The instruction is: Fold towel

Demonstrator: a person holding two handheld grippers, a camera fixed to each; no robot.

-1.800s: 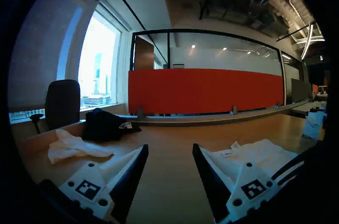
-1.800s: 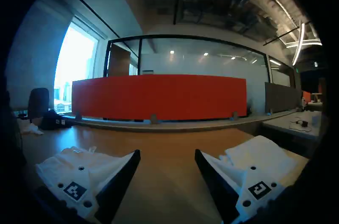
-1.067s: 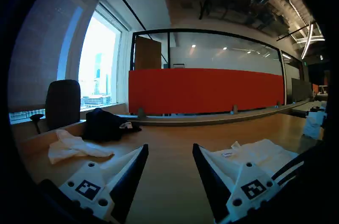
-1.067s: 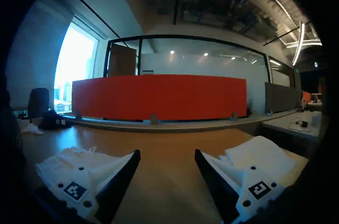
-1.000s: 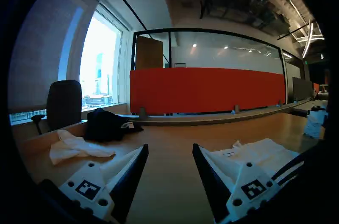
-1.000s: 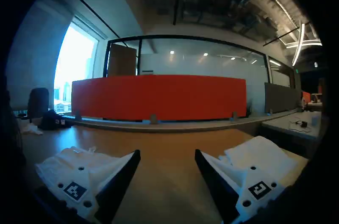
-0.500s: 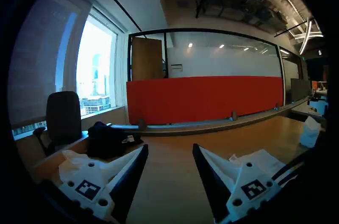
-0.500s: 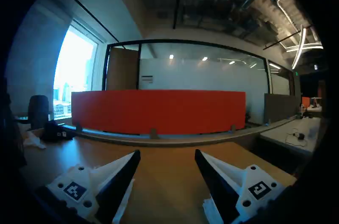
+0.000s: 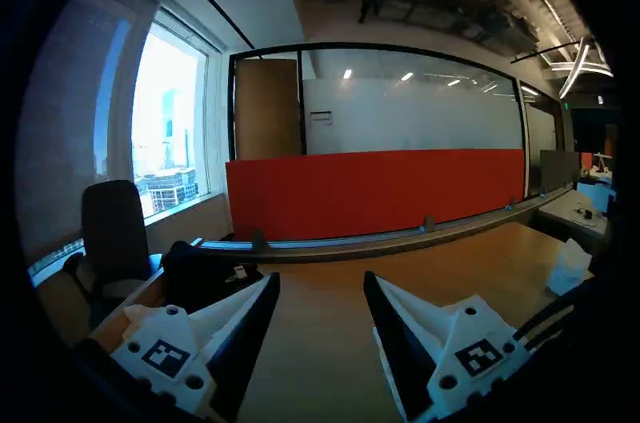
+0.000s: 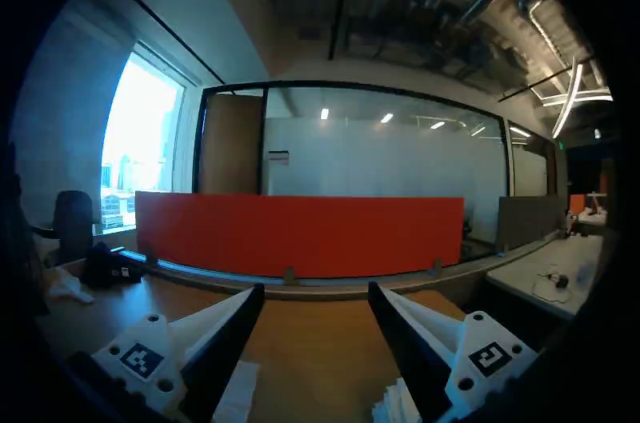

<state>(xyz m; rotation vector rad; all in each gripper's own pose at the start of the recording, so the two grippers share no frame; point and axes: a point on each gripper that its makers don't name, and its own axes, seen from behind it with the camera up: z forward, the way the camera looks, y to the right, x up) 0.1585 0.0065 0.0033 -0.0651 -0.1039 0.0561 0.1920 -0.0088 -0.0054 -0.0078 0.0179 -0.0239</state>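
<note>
My left gripper [image 9: 318, 303] hangs open above the wooden desk [image 9: 320, 367], nothing between its fingers. A thin strip of white towel [image 9: 377, 347] peeks out beside its right finger. My right gripper [image 10: 316, 315] is open too, over the same desk [image 10: 320, 359]. An edge of the white towel [image 10: 238, 393] lies low beside its left finger. The corner of a folded white stack [image 10: 394, 409] lies beside its right finger. Most of both white cloths is hidden behind the fingers.
A black garment [image 9: 200, 275] and a crumpled white cloth [image 9: 134, 313] lie at the desk's left end near an office chair [image 9: 112, 227]. A white item [image 9: 570, 267] stands at the right edge. A red divider panel [image 9: 376, 191] closes off the desk's far side.
Both grippers have risen and tilted upward. The white cloths have slid down the views and now sit mostly hidden behind the fingers. Both stayed open.
</note>
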